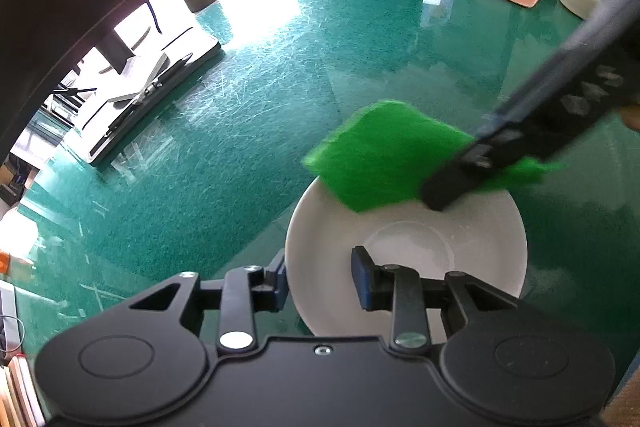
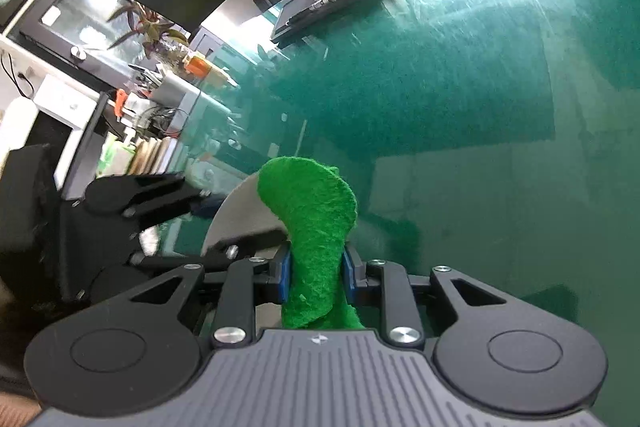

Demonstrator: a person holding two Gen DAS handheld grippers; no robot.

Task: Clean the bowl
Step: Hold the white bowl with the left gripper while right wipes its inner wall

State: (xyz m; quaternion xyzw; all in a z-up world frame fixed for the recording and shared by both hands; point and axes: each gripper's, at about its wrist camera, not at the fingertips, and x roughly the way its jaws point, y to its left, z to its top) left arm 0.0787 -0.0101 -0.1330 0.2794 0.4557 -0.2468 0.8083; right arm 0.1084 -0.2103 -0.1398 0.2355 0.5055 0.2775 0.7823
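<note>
The left gripper (image 1: 320, 281) pinches the bowl (image 1: 406, 259) rim, jaws nearly closed. The right gripper (image 2: 316, 277), jaws squeezing the green pad (image 1: 384, 157), holds it over the bowl's far edge.

Daylight from the far side blows out to white glare on the glossy counter (image 1: 248, 131) in both views. Fisheye bending curves the edges. The right tool (image 1: 436, 201) and pad (image 1: 384, 155) look smeared, probably by motion. The right wrist view is dimmer.
</note>
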